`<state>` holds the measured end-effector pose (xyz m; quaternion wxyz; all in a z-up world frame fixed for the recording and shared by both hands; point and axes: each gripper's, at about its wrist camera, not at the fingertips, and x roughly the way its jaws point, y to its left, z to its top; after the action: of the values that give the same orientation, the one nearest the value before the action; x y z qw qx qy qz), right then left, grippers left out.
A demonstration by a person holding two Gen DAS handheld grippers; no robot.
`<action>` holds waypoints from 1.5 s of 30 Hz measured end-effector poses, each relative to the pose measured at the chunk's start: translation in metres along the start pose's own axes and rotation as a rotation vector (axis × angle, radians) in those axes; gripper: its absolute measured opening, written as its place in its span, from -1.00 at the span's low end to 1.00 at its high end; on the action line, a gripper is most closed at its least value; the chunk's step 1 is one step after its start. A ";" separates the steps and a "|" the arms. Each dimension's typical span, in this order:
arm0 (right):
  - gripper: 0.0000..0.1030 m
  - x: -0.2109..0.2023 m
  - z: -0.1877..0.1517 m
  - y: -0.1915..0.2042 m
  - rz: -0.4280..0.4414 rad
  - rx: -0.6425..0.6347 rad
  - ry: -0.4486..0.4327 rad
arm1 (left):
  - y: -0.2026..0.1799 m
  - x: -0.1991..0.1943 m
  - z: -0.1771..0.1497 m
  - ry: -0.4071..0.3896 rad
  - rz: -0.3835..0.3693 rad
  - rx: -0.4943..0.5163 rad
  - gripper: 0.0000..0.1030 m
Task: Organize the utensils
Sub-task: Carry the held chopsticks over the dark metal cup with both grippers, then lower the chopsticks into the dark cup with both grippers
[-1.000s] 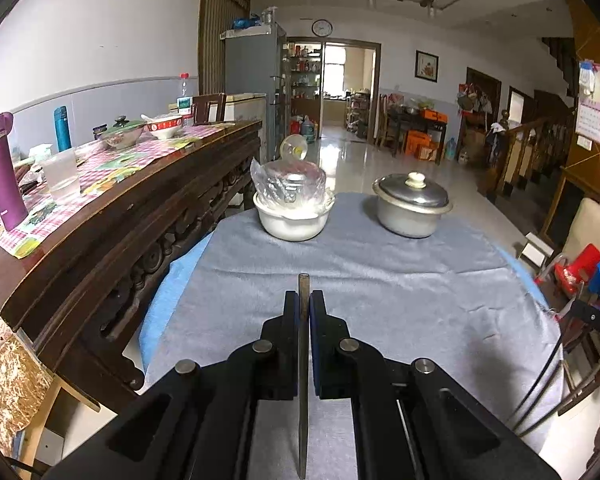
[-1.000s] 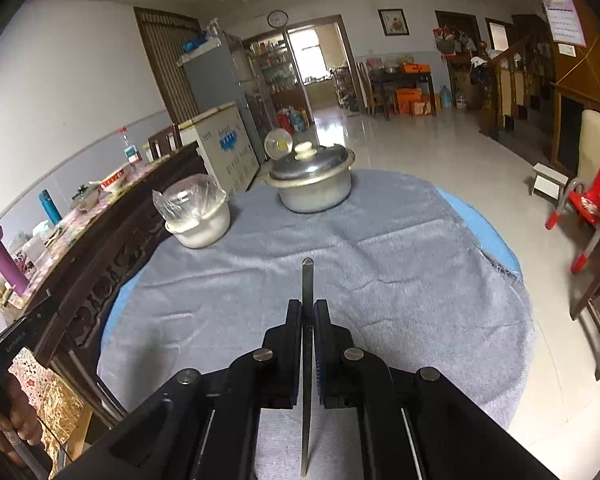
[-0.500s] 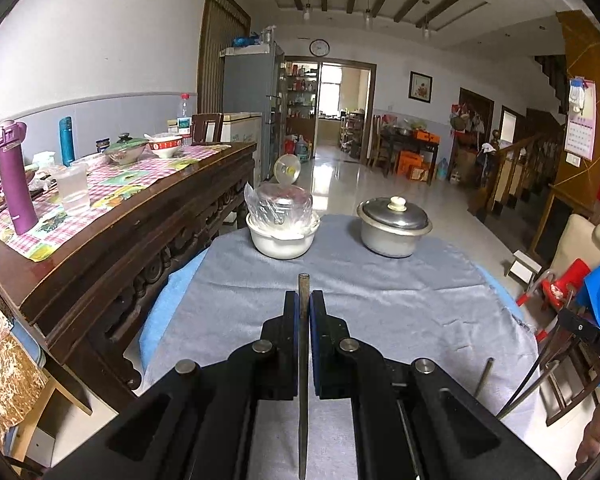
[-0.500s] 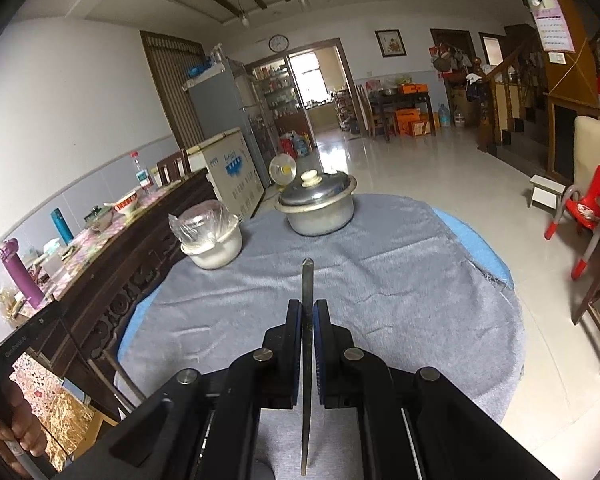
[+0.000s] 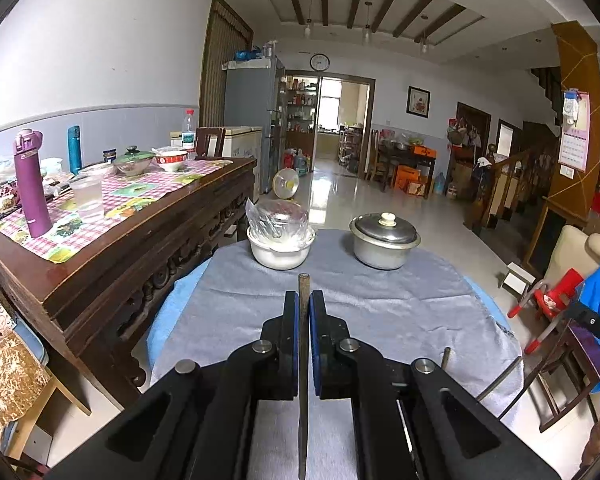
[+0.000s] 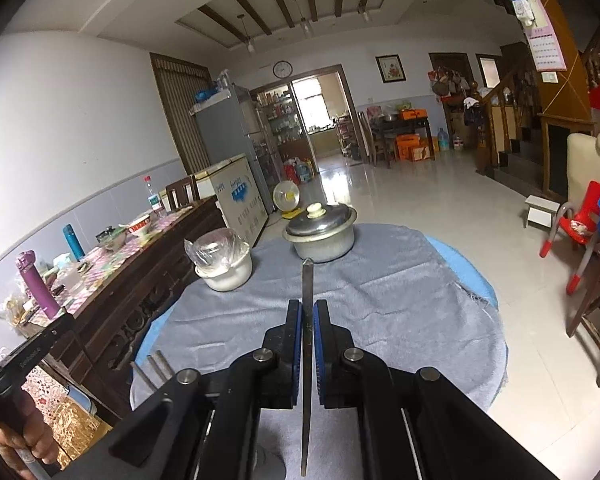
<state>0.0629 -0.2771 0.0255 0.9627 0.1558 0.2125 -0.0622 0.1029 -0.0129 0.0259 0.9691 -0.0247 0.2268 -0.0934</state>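
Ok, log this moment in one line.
left hand-held gripper: shut on thin metal utensil | right hand-held gripper: shut on flat metal utensil

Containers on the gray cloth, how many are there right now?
2. A white bowl with a plastic bag over its top sits at the far left of the cloth; a lidded metal pot stands to its right, apart from it. The grippers hide the near cloth.
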 end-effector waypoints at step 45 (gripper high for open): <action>-0.87 -0.047 -0.012 0.059 0.106 -0.008 -0.101 | -0.030 -0.056 0.009 -0.098 -0.165 -0.058 -0.90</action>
<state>0.0274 -0.2150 0.0515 0.9747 0.1596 0.1555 -0.0182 0.0524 -0.0317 0.0616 0.9669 -0.0759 0.1790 -0.1652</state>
